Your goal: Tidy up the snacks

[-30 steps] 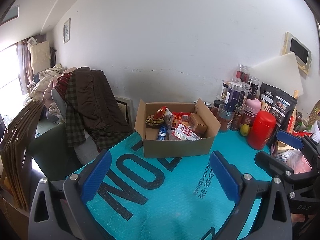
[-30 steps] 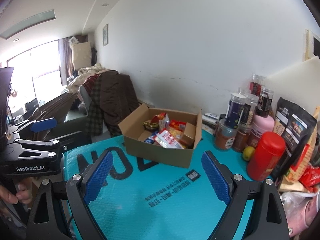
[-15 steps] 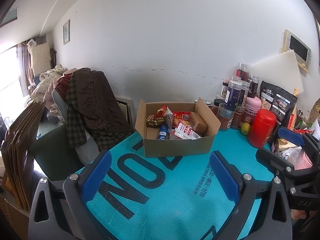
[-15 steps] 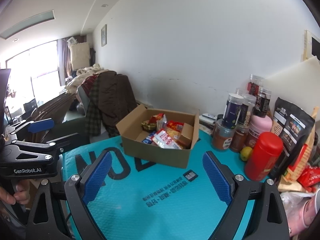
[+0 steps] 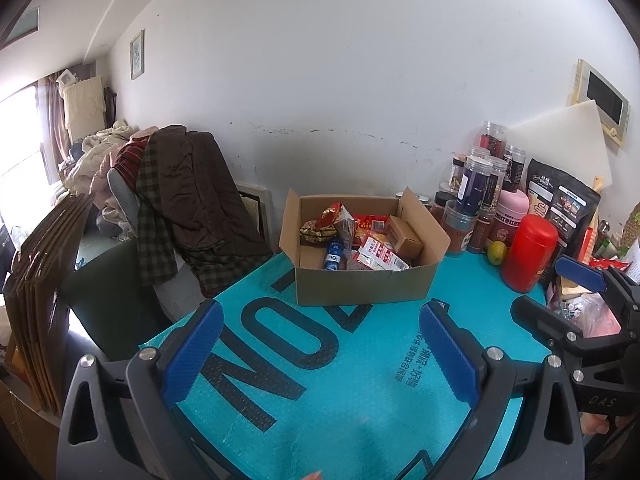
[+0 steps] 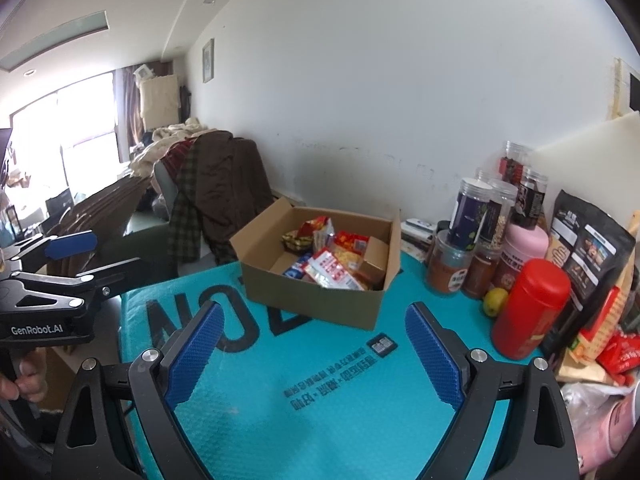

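An open cardboard box stands on the teal mat near the wall. It holds several snack packets, a small brown carton and a blue-capped item. The box also shows in the right wrist view. My left gripper is open and empty, hovering over the mat short of the box. My right gripper is open and empty, also short of the box. The right gripper shows at the right edge of the left wrist view.
A red canister, a lime, several jars and a black bag crowd the mat's right side. A small black card lies on the mat. A chair draped with clothes stands left of the table.
Both grippers have drifted slightly; the right one has tilted a little to the left. Both stay open and the box has not moved.
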`<state>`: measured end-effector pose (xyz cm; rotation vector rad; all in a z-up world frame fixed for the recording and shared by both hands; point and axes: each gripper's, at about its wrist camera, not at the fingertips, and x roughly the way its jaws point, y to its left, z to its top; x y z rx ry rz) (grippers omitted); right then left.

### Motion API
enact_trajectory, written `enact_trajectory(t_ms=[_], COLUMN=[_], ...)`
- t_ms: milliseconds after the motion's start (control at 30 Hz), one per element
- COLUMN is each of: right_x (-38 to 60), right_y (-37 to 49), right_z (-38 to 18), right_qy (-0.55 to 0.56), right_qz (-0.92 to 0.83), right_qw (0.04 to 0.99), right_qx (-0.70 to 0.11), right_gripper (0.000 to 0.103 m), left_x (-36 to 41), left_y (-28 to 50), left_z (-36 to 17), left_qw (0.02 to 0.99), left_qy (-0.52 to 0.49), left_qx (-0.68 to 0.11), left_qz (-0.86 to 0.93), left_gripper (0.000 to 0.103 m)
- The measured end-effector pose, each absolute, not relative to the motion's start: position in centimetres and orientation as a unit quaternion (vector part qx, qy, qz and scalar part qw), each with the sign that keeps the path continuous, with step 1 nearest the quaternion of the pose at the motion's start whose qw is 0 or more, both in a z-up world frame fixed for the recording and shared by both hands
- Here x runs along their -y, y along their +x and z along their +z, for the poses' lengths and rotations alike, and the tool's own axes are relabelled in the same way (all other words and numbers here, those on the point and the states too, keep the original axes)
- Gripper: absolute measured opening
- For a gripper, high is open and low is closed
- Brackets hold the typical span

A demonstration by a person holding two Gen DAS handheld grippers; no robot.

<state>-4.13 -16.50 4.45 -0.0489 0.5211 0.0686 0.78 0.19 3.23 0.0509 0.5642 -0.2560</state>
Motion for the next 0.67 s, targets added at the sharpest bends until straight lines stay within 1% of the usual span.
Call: enact_trajectory(t_ms=[33, 400, 667], right_x=[16.48, 16.26, 16.71], right_y=[-4.04, -3.78, -3.49], right_z=[4.38, 4.02, 3.85], right_qy=[-0.024, -0.024, -0.016], right_qz=[0.033, 0.043, 0.039], right_qw=[0.965, 0.963, 0.963], right_qx=[-0.259, -0.263, -0.267], right_gripper=[0.095, 0.095, 0.095], left_x=[-0.24, -0.29, 0.44], left_y=[0.79, 1.11, 0.9], left_z=[3.22, 3.09, 2.87], left_qw=[0.952, 0.948, 0.951], left_qy=[0.028, 0.024, 0.038], left_qx=[-0.278, -0.291, -0.281], left_qz=[-0.123, -0.125, -0.119], left_gripper=[0.1, 0.1, 0.1])
